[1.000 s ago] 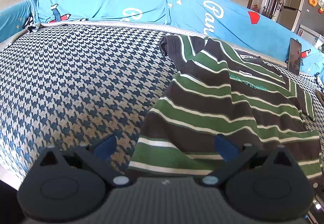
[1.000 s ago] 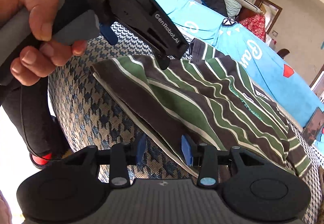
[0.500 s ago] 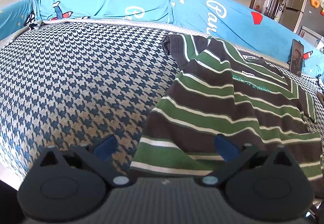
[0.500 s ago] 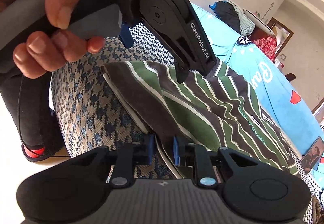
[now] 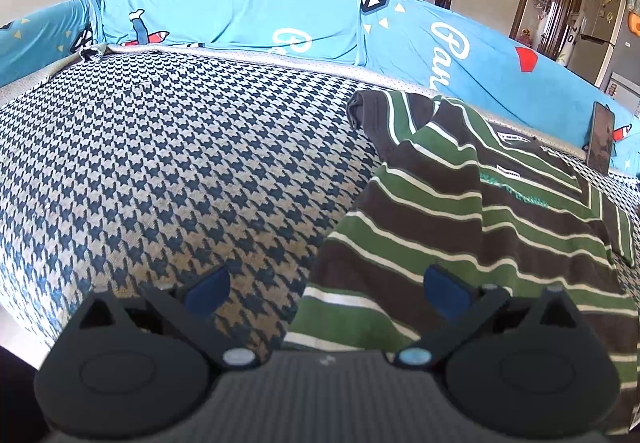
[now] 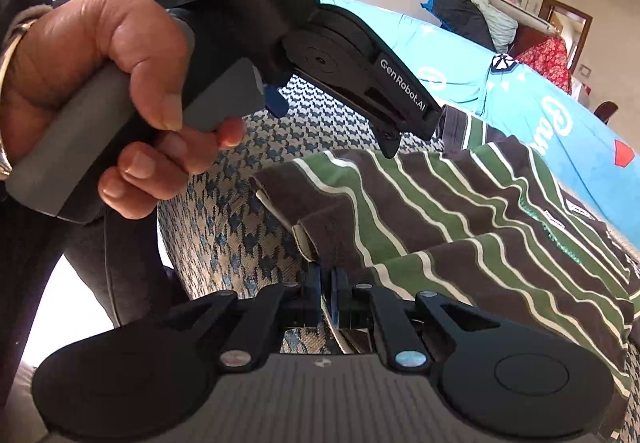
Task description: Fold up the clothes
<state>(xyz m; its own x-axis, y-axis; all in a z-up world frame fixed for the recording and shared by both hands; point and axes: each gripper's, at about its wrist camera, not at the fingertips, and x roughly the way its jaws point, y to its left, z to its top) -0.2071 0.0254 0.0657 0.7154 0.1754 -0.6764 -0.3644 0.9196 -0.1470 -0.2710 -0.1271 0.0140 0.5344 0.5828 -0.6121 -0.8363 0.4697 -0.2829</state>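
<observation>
Item: green, brown and white striped knit shirt [image 5: 472, 211], lying on a blue-and-beige houndstooth sofa cover [image 5: 168, 171], its hem at the near edge. Right gripper [image 6: 327, 283]: blue pads together, clamped on the shirt's hem. Left gripper [image 5: 326, 285]: held in a person's hand [image 6: 100, 83], jaws wide apart, straddling the shirt's near corner without pressing it.

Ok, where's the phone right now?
In the left wrist view, the phone stands far right, leaning against the blue sofa back, just beyond the striped shirt.

Houndstooth-covered bed [image 5: 180, 163], striped shirt [image 5: 480, 211] spread on it, phone [image 5: 601, 137] at its edge
</observation>
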